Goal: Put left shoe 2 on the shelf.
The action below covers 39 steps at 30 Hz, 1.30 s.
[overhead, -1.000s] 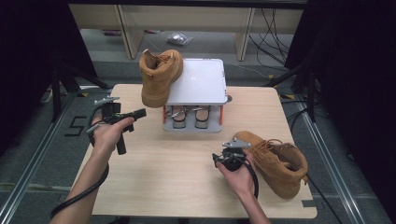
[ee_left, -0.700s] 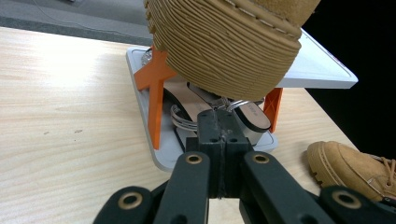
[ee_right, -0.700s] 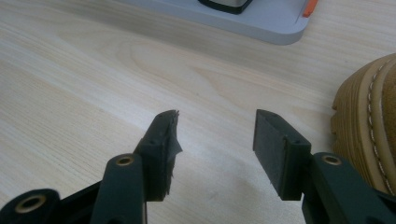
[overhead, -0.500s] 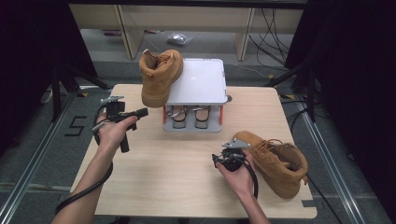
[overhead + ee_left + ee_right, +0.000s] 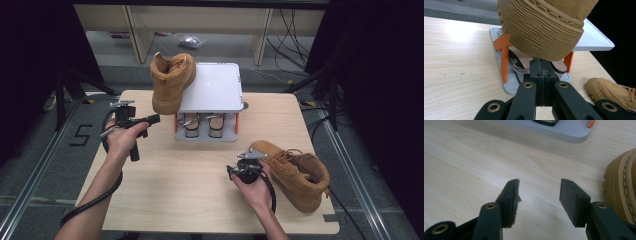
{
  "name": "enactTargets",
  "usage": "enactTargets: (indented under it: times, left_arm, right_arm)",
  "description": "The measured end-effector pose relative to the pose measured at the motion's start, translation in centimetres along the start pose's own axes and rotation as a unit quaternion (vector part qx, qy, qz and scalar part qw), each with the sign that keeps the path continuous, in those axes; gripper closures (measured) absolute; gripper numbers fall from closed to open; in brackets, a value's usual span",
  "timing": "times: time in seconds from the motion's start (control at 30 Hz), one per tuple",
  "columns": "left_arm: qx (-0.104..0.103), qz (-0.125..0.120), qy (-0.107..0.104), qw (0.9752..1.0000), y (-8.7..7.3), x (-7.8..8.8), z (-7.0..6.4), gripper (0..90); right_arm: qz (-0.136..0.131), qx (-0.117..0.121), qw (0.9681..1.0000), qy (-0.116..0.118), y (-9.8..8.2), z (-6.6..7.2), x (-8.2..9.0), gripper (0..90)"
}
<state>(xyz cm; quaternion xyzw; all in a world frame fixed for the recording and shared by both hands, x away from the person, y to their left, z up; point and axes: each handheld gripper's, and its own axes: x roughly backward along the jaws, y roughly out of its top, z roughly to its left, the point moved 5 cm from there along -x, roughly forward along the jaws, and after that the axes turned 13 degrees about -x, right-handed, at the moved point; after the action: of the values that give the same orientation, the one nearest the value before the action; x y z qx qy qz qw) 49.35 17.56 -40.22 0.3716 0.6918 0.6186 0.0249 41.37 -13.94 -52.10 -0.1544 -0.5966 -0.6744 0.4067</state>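
Note:
One tan boot stands on the left edge of the grey two-level rack, its heel hanging over the side. My left gripper is shut with nothing in it, its tips just below that boot's sole. In the left gripper view the ridged sole hangs right above the shut left gripper. A second tan boot lies on the table at the right. Beside its toe my right gripper stands open and empty; in the right gripper view the right gripper is over bare wood, with the boot's toe to the right.
The rack's lower shelf has orange posts and holds a pair of flat soles. The wooden table has free room in front. A dark floor with cables and metal rails surrounds the table.
My left gripper has edged slightly right, toward the boot on the rack. The right gripper and both boots have stayed in place.

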Motion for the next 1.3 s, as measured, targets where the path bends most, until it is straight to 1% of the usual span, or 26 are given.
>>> enactTargets:
  times: [0.03, 0.1, 0.17, 0.2, 0.33, 0.4, 0.43, 0.47, 0.57, 0.6, 0.7, 0.73, 0.77, 0.8, 0.83, 0.9, 0.93, 0.97, 1.0, 1.03, 1.07, 1.1, 1.13, 1.23, 1.27, 1.3]
  left_arm:
    - [0.000, -0.002, -0.001, 1.0000, 0.0, -0.1, -0.1, 89.9]
    - [0.004, 0.003, -0.005, 1.0000, 0.1, -0.2, -0.2, 89.8]
    - [0.008, 0.005, -0.011, 0.9999, 0.2, -0.4, -0.3, 89.8]
    - [0.006, 0.007, -0.011, 0.9999, 0.3, -0.4, -0.4, 89.9]
    - [0.004, 0.009, -0.010, 0.9999, 0.6, -0.7, -0.6, 89.9]
    - [0.003, 0.010, -0.010, 0.9999, 0.7, -0.8, -0.6, 89.8]
    - [0.002, 0.012, -0.010, 0.9999, 0.8, -0.9, -0.6, 89.8]
    - [0.002, 0.013, -0.011, 0.9999, 0.9, -1.0, -0.6, 89.8]
    - [0.003, 0.017, -0.012, 0.9998, 1.1, -1.2, -0.6, 89.9]
    - [0.003, 0.017, -0.011, 0.9998, 1.1, -1.3, -0.6, 89.8]
    - [0.002, 0.017, -0.008, 0.9998, 1.5, -1.4, -0.5, 89.8]
    - [0.003, 0.019, -0.007, 0.9998, 1.7, -1.5, -0.5, 89.9]
    - [0.001, 0.021, -0.007, 0.9998, 1.8, -1.5, -0.5, 89.9]
    - [0.002, 0.021, -0.008, 0.9997, 1.9, -1.6, -0.5, 89.8]
    - [-0.001, 0.026, -0.008, 0.9996, 1.9, -1.7, -0.4, 89.9]
    - [0.000, 0.029, -0.011, 0.9995, 2.0, -1.9, -0.4, 89.8]
    - [-0.001, 0.032, -0.011, 0.9994, 2.0, -1.9, -0.4, 89.9]
    - [-0.001, 0.032, -0.012, 0.9994, 2.1, -2.0, -0.5, 89.8]
    - [0.000, 0.032, -0.012, 0.9994, 2.1, -2.1, -0.5, 89.8]
    - [0.000, 0.034, -0.014, 0.9993, 2.2, -2.1, -0.5, 89.8]
    - [0.000, 0.034, -0.013, 0.9993, 2.3, -2.2, -0.6, 89.8]
    - [-0.001, 0.035, -0.013, 0.9993, 2.4, -2.2, -0.6, 89.8]
    - [0.000, 0.035, -0.012, 0.9993, 2.5, -2.3, -0.6, 89.9]
    - [-0.001, 0.038, -0.011, 0.9992, 2.8, -2.4, -0.7, 89.8]
    - [0.000, 0.038, -0.012, 0.9992, 2.8, -2.5, -0.6, 89.8]
    - [0.000, 0.040, -0.013, 0.9991, 2.8, -2.6, -0.6, 89.8]
  right_arm:
    - [0.000, -0.005, 1.0000, 0.000, 0.0, 0.0, 0.0, 50.4]
    - [-0.004, 0.007, 1.0000, 0.001, 0.1, -0.1, -0.1, 50.4]
    - [-0.001, 0.000, 1.0000, 0.002, 0.0, -0.1, 0.0, 50.4]
    - [-0.003, 0.005, 1.0000, 0.004, 0.1, -0.1, -0.1, 50.4]
    - [0.000, 0.004, 1.0000, -0.001, 0.0, -0.1, 0.1, 50.4]
    - [-0.003, 0.003, 1.0000, 0.001, 0.1, -0.2, 0.1, 50.4]
    - [-0.007, 0.000, 1.0000, 0.006, 0.1, -0.1, 0.0, 50.4]
    - [-0.006, 0.005, 0.9999, 0.007, 0.1, -0.2, -0.1, 50.4]
    - [-0.002, 0.001, 1.0000, 0.003, 0.1, -0.2, 0.0, 50.4]
    - [-0.007, 0.005, 1.0000, 0.003, 0.1, -0.2, 0.0, 50.4]
    - [-0.003, 0.003, 1.0000, -0.001, 0.1, -0.2, 0.1, 50.4]
    - [-0.006, 0.000, 1.0000, 0.007, 0.1, -0.1, 0.0, 50.4]
    - [-0.006, 0.001, 0.9999, 0.009, 0.1, -0.1, 0.0, 50.4]
    - [-0.008, 0.008, 0.9999, 0.011, 0.2, -0.2, -0.1, 50.4]
    - [-0.006, 0.006, 0.9999, 0.009, 0.1, -0.2, 0.0, 50.4]
    - [-0.002, -0.001, 1.0000, 0.003, 0.1, -0.2, 0.1, 50.3]
    - [-0.006, 0.007, 1.0000, 0.001, 0.2, -0.3, 0.1, 50.3]
    - [-0.007, 0.014, 0.9999, 0.004, 0.2, -0.4, 0.0, 50.4]
    - [-0.009, 0.015, 0.9998, 0.010, 0.3, -0.3, -0.1, 50.3]
    - [-0.008, 0.012, 0.9998, 0.010, 0.2, -0.3, -0.1, 50.3]
    - [-0.011, 0.018, 0.9997, 0.008, 0.3, -0.4, -0.1, 50.3]
    - [-0.010, 0.018, 0.9998, 0.003, 0.3, -0.4, 0.1, 50.3]
    - [-0.007, 0.012, 0.9999, 0.002, 0.2, -0.3, 0.1, 50.3]
    - [-0.008, 0.013, 0.9999, 0.003, 0.2, -0.3, 0.1, 50.3]
    - [-0.005, 0.003, 1.0000, 0.002, 0.2, -0.2, 0.1, 50.3]
    - [-0.005, 0.006, 1.0000, 0.002, 0.2, -0.3, 0.1, 50.3]
